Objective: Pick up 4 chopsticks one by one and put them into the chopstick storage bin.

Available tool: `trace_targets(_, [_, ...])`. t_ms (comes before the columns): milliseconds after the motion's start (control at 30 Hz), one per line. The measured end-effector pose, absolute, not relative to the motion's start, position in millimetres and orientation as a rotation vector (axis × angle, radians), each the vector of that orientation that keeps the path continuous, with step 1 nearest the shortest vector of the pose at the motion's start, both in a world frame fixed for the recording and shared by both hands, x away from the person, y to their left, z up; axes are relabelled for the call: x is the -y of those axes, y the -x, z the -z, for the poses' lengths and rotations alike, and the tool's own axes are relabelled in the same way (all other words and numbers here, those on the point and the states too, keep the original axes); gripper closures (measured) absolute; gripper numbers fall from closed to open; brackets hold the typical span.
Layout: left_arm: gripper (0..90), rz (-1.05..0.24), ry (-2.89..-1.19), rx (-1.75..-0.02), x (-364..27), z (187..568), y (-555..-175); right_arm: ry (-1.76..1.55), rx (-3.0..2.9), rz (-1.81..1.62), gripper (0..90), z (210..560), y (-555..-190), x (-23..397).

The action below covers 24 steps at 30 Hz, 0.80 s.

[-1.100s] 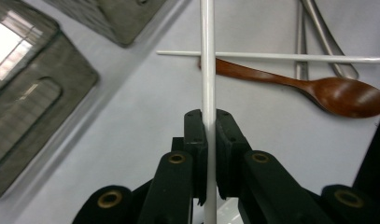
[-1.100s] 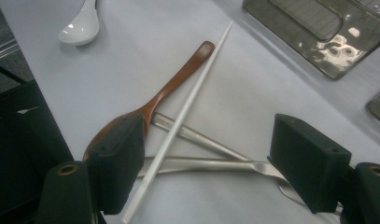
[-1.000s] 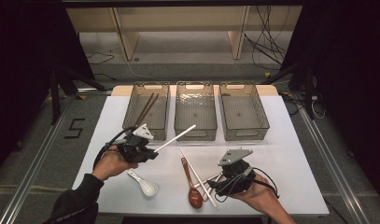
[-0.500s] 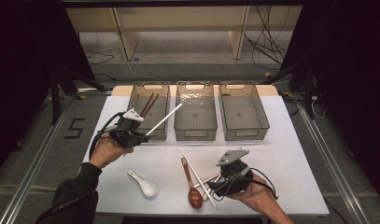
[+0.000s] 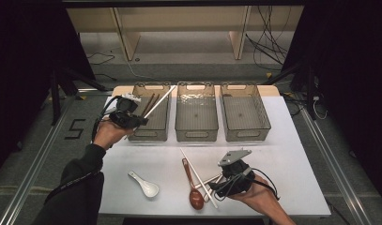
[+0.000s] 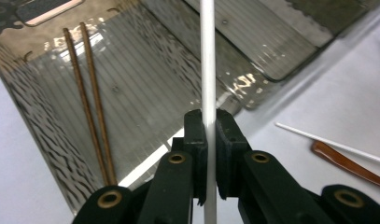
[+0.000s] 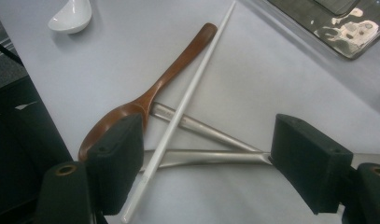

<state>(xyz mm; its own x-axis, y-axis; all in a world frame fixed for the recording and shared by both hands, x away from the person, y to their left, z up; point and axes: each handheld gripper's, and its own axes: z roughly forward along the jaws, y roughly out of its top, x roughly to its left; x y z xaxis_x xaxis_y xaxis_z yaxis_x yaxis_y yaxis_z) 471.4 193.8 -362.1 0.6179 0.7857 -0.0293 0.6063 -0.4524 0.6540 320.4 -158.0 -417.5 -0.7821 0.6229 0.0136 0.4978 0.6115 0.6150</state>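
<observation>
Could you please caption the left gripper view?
Left hand-held gripper clamps a white chopstick above the bin holding two brown chopsticks.

The person's left forearm, in a dark sleeve, reaches up from the lower left of the high view, the hand wrapped around the left tongs [image 5: 132,118], which are raised and angled up and to the right; in the left gripper view their black jaws are pressed together on a thin white stick [image 6: 207,70] that runs straight up between the pads. The right hand sits low at the bottom right of the high view, cradling the right tongs [image 5: 216,183] from beneath with the grey plate on top, pointing left. In the right gripper view those jaws stand wide apart, gripping nothing.
</observation>
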Motion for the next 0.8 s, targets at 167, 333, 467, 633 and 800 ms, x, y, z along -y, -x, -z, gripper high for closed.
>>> trace_targets(167, [84.6,-0.386,-2.196,-1.137,-197.5,364.8,-487.4,-0.940,-2.634,-0.924,26.4,416.7,-320.3,159.1])
trace_targets(333, [84.6,-0.390,-2.184,-1.170,-199.1,368.4,-500.6,-0.944,-2.635,-0.928,26.5,416.7,-320.5,159.4])
trace_targets(467, [84.6,-0.384,-2.188,-1.192,-199.9,372.7,-510.9,-0.940,-2.637,-0.925,26.4,417.1,-320.6,158.8])
trace_targets(633, [84.5,-0.393,-2.180,-1.217,-199.4,375.7,-522.6,-0.936,-2.640,-0.926,26.5,417.1,-320.7,159.0])
trace_targets(800, [84.5,-0.397,-2.184,-1.229,-199.1,378.5,-531.2,-0.932,-2.645,-0.927,26.4,417.1,-320.9,159.1])
